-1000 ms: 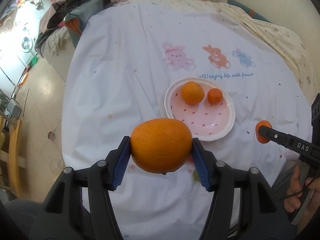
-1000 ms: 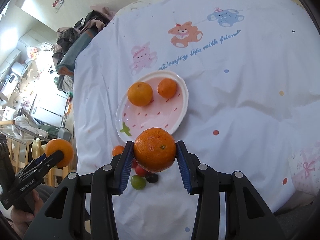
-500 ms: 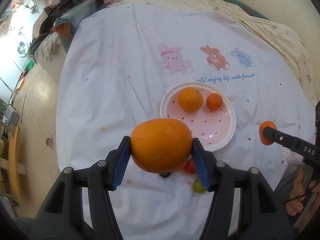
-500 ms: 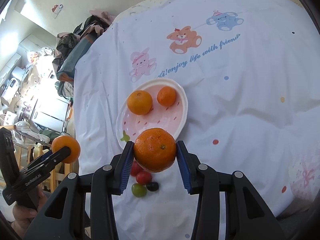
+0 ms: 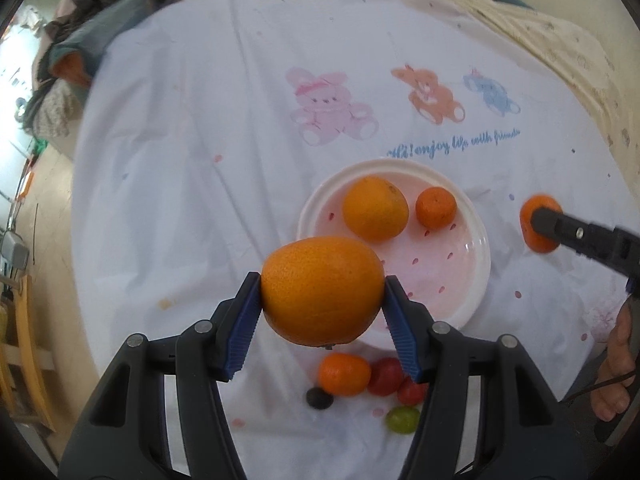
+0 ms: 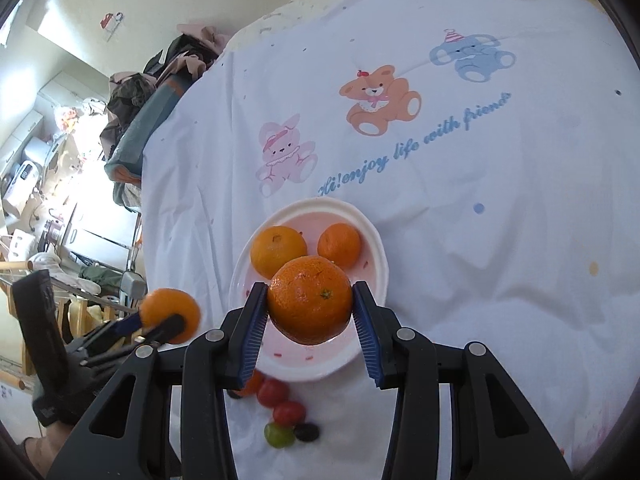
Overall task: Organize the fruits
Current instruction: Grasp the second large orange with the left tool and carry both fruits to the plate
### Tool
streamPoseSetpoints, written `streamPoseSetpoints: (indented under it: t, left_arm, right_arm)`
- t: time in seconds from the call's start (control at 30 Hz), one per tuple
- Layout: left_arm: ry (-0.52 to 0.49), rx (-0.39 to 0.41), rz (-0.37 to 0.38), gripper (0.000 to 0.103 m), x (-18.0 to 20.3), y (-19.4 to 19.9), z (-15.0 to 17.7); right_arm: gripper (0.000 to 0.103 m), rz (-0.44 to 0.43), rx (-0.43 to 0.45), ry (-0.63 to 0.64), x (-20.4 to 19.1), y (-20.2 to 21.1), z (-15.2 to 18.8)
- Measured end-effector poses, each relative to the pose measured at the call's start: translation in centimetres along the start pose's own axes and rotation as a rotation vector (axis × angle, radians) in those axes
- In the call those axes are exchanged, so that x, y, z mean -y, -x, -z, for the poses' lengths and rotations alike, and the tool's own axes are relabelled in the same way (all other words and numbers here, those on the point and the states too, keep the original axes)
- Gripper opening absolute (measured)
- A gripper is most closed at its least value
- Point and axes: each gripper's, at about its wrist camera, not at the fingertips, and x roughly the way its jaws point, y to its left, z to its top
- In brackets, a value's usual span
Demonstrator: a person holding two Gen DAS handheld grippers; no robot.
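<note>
My left gripper (image 5: 322, 296) is shut on a large orange (image 5: 322, 290), held above the near left rim of the white and pink plate (image 5: 472, 280). My right gripper (image 6: 310, 310) is shut on an orange (image 6: 310, 300), held over the near part of the plate (image 6: 376, 240). The plate holds a yellow-orange fruit (image 5: 375, 208) and a small mandarin (image 5: 436, 207). Each gripper shows in the other's view: the right one (image 5: 538, 224) and the left one (image 6: 170, 316).
On the cloth in front of the plate lie a small mandarin (image 5: 344, 374), red tomatoes (image 5: 386, 376), a green grape (image 5: 402, 420) and a dark grape (image 5: 319, 398). The white cartoon-print cloth (image 5: 200, 140) covers the table. Piled clothes (image 5: 92, 28) lie at the far left.
Both grippers have moved forward toward the plate with their oranges. The small fruits in front of the plate have come into full view.
</note>
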Motion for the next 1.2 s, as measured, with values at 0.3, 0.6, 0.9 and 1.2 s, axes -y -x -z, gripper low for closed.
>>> streamPoseSetpoints:
  t: [0.3, 0.6, 0.9, 1.2]
  left_arm:
    - [-0.015, -0.094, 0.04, 0.056, 1.0, -5.4, -1.2]
    - [-0.03, -0.111, 0.073, 0.057, 1.0, -7.1, -1.7]
    - [-0.022, -0.131, 0.092, 0.059, 0.8, -7.8, -2.2]
    - [0.015, -0.133, 0.089, 0.076, 0.5, -7.9, -2.2]
  right_arm:
    - [0.045, -0.019, -0.051, 0.021, 0.0, -4.1, -2.8]
    - [0.045, -0.058, -0.123, -0.03, 0.6, -8.6, -5.0]
    - [0.047, -0.061, -0.154, -0.046, 0.5, -11.5, -6.2]
    - [0.071, -0.065, -0.102, -0.028, -0.2, -9.9, -6.2]
